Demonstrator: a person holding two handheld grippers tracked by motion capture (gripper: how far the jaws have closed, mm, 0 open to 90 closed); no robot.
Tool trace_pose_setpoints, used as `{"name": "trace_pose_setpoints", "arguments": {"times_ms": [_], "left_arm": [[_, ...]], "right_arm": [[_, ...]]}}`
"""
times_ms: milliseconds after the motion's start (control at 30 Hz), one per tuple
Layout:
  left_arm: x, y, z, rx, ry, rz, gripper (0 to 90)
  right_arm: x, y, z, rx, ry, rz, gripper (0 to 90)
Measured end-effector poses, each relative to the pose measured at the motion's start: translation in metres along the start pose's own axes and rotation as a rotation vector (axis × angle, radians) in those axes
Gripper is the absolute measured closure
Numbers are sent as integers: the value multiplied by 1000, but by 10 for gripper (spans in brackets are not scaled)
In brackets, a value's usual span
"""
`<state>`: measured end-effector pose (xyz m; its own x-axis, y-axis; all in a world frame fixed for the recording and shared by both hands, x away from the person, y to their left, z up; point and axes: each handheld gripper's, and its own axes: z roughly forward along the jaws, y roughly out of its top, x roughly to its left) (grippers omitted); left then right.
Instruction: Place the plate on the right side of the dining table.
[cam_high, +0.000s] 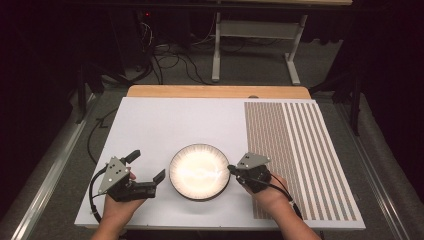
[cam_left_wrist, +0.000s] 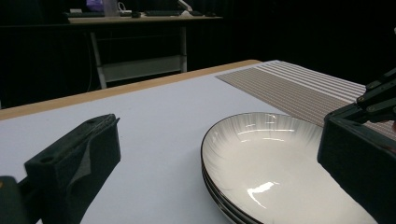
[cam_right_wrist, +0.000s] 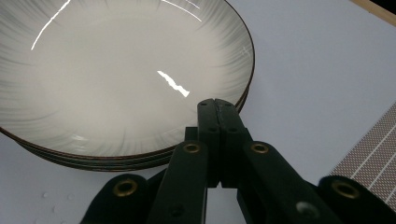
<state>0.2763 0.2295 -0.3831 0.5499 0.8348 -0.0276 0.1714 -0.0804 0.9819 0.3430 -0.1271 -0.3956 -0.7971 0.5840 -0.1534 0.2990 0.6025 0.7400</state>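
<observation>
A stack of white plates with dark rims sits on the white tabletop, near the front edge and about midway between the two hands. From the right gripper view the stack shows several rims, one upon another.

The left gripper lies to the left of the plates, its fingers spread wide with nothing between them; the near finger's tip comes just beside the plates' left rim. In the left gripper view the plates lie ahead and to the right, between the two wide-set fingers but not touched by them.

The right gripper rests at the right rim of the plates. Its fingers are pressed flat together, holding nothing, with their tip over the plates' edge; whether it touches the rim cannot be told.

A striped mat covers the right part of the tabletop, beneath the right hand.
</observation>
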Motion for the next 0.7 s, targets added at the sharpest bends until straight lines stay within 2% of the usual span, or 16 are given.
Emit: {"name": "trace_pose_setpoints", "arguments": {"times_ms": [300,467,700], "left_arm": [[-1,1,0,0,0,2,2],[-1,1,0,0,1,5,3],[0,0,0,2,3,-12,3]], "right_arm": [[-1,2,1,1,6,-9,900],[1,2,3,-4,20,2,900],[0,3,4,-8,36,23,900]]}}
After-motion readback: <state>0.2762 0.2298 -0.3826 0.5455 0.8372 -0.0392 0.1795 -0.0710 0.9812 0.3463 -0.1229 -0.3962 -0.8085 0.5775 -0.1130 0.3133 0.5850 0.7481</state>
